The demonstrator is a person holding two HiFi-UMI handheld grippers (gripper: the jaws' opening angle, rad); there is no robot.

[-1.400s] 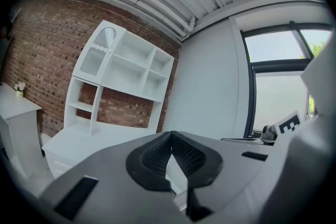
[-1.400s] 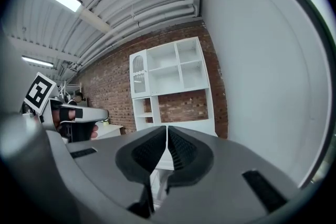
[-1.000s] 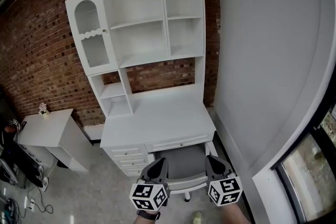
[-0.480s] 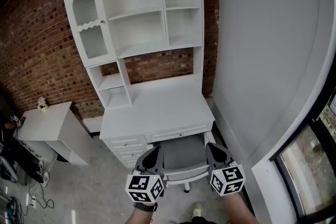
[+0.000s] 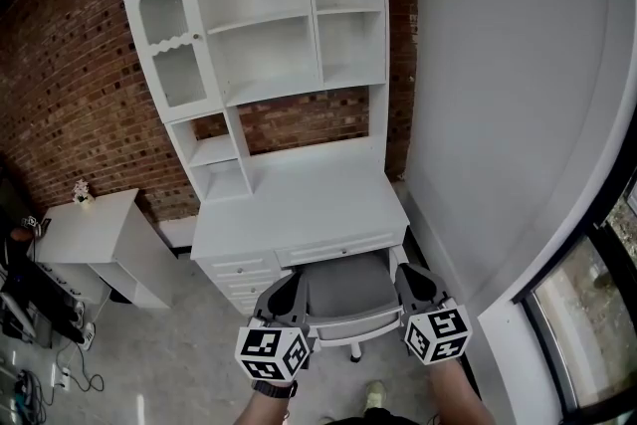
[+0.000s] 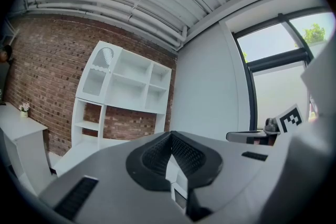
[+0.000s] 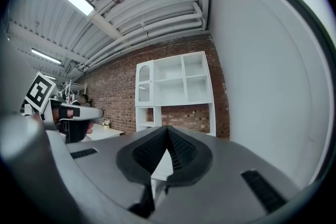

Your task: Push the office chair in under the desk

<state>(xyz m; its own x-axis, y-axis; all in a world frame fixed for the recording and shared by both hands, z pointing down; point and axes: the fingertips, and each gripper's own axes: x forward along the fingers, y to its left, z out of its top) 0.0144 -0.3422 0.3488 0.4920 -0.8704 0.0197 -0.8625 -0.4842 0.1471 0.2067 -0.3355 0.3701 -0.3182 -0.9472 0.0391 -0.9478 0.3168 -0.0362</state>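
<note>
The white desk (image 5: 299,214) with its shelf hutch stands against the brick wall. The office chair (image 5: 343,286), with a grey seat and a white backrest, has its seat partly under the desktop beside the drawers. My left gripper (image 5: 294,282) is at the backrest's left end and my right gripper (image 5: 408,272) at its right end. Both point at the desk, and whether they touch the chair is unclear. The left gripper view shows the left gripper (image 6: 170,136) with its jaws shut on nothing. The right gripper (image 7: 167,129) is likewise shut and empty. Neither gripper view shows the chair.
A low white cabinet (image 5: 90,239) with a small flower pot (image 5: 82,192) stands left of the desk. Cables (image 5: 60,373) and dark gear lie on the floor at far left. A white wall (image 5: 498,114) and a window (image 5: 597,314) close the right side. My shoe (image 5: 376,396) is behind the chair.
The head view has tilted a little, so the desk sits higher in the frame. Both grippers stay shut at the backrest's two ends; the chair shows no clear shift relative to the desk.
</note>
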